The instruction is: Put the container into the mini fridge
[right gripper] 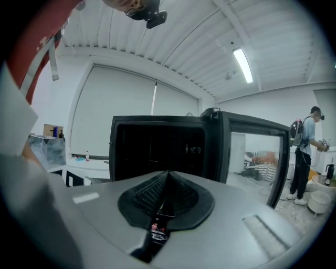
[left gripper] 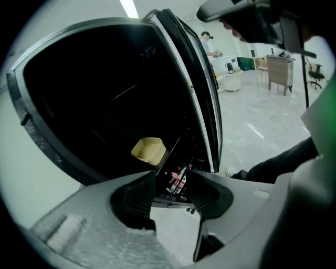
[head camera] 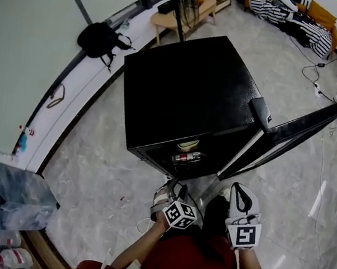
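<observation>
The black mini fridge (head camera: pixel 186 90) stands on the floor with its door (head camera: pixel 285 137) swung open to the right. A beige container (head camera: pixel 187 144) sits on a shelf inside it, above red drink cans (head camera: pixel 187 158). In the left gripper view the container (left gripper: pixel 148 151) lies inside the dark fridge, well beyond the jaws. My left gripper (left gripper: pixel 170 202) is open with nothing between its jaws, and hangs just in front of the fridge opening (head camera: pixel 168 191). My right gripper (right gripper: pixel 167 184) is shut on nothing and points at the fridge front, beside the door's lower edge (head camera: pixel 240 194).
A black backpack (head camera: pixel 100 39) lies on the white ledge at the back left. A clear plastic bag (head camera: pixel 15 197) sits at the left wall. A wooden bench (head camera: pixel 185 10) stands behind the fridge. Cables (head camera: pixel 322 89) cross the floor at the right. A person (right gripper: pixel 304 152) stands far right.
</observation>
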{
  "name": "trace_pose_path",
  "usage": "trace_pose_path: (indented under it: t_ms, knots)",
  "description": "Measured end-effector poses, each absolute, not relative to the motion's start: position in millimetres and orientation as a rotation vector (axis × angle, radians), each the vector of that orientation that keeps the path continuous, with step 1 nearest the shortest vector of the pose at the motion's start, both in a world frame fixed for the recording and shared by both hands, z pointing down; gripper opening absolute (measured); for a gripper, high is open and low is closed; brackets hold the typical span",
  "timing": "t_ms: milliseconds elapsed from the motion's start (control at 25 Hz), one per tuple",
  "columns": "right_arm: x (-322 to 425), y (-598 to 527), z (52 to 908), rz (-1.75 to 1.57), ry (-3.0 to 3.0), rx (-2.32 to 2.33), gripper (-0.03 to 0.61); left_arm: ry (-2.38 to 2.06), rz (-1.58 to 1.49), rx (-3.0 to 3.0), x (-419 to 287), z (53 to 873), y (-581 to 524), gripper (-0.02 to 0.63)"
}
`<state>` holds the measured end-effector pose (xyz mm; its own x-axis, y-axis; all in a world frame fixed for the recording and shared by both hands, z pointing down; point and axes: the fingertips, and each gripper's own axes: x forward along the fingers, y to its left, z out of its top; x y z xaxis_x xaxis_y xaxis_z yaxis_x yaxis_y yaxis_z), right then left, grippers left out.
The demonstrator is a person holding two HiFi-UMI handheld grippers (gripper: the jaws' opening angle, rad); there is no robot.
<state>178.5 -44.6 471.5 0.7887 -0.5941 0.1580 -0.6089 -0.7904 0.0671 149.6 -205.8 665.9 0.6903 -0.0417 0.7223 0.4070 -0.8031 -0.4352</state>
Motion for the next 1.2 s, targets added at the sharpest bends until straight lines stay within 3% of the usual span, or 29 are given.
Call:
trace_pose_path:
  t_ms: [360, 920, 1200]
  knots:
    - [178, -65, 454, 0.148, -1.032, 2.782, 0.000, -0.131, -0.849, -2.564, 122, 588, -230, 0.187]
    - [165, -114, 388, -0.068, -1.186, 2.825, 0.002, 0.106, 0.003, -2.974, 93, 411, -278, 0.179]
    - [158, -130, 374, -0.122, -1.207, 2.815, 0.002, 0.184, 0.067, -2.996, 79, 390, -294, 0.166]
